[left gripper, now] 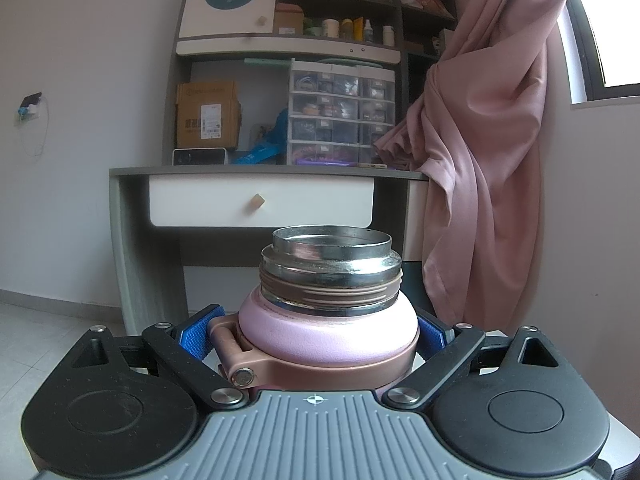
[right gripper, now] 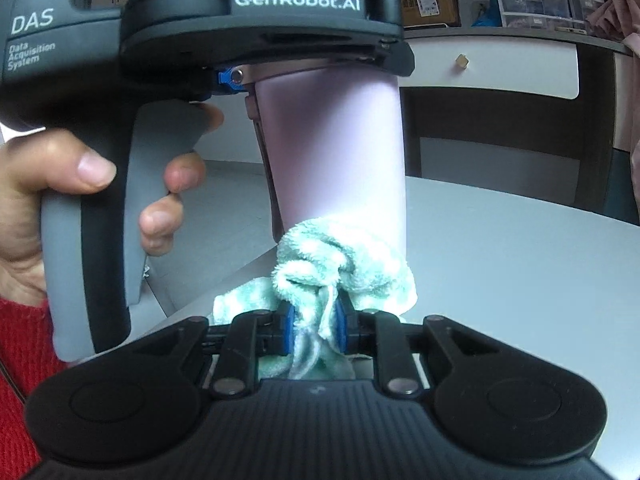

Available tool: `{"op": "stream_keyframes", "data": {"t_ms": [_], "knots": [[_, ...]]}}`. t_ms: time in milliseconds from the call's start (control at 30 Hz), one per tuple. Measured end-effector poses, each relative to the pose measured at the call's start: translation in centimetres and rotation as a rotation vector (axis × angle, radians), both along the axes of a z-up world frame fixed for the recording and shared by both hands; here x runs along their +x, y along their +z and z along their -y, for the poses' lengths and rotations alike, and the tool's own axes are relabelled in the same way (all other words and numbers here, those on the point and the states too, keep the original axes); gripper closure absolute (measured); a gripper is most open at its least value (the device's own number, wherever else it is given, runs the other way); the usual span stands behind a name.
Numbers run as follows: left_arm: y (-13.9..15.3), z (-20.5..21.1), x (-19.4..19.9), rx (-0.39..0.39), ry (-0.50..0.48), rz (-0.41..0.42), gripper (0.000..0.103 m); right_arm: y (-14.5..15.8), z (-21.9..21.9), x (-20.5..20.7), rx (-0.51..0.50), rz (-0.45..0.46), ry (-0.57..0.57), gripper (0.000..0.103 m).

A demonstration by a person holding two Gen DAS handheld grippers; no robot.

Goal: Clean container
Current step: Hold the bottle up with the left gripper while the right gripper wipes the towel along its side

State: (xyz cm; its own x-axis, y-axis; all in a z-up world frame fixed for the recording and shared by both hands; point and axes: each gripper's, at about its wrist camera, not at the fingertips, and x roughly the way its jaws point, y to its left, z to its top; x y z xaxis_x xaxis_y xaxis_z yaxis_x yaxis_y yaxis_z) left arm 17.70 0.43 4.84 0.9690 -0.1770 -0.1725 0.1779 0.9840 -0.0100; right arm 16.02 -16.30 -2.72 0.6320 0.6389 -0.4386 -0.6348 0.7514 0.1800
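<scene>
So we are in the middle of cleaning, we think. Our table (right gripper: 520,264) is the biggest thing, and the pink bottle (right gripper: 336,148) stands on it, just past the right fingers. Its lid is off, so the shiny metal mouth (left gripper: 332,240) is open at the top, above the left fingers.

Our left gripper (left gripper: 316,332) hugs the bottle near its top, one blue pad (left gripper: 196,334) pressed on each side. A hand (right gripper: 36,200) holds that gripper by its handle.

Our right gripper (right gripper: 316,328) is pinched tight on a green and white cloth (right gripper: 344,268). The cloth bunches up in front of the fingers and touches the bottle low down, near the bottom.

We cannot see any dirt, so we cannot tell how much is clean. The inside looks not wiped yet; that may be left.
</scene>
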Motion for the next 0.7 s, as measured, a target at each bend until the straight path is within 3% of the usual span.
{"op": "stream_keyframes", "data": {"t_ms": [467,700], "knots": [[-0.2,-0.1,-0.1,0.002,-0.003,-0.002,0.008,1.9,0.6,-3.8,0.087,0.192,-0.027,0.083],[-0.2,0.2,-0.1,0.002,0.000,-0.003,0.008,4.0,0.9,-4.4,0.123,0.241,-0.042,0.083]]}}
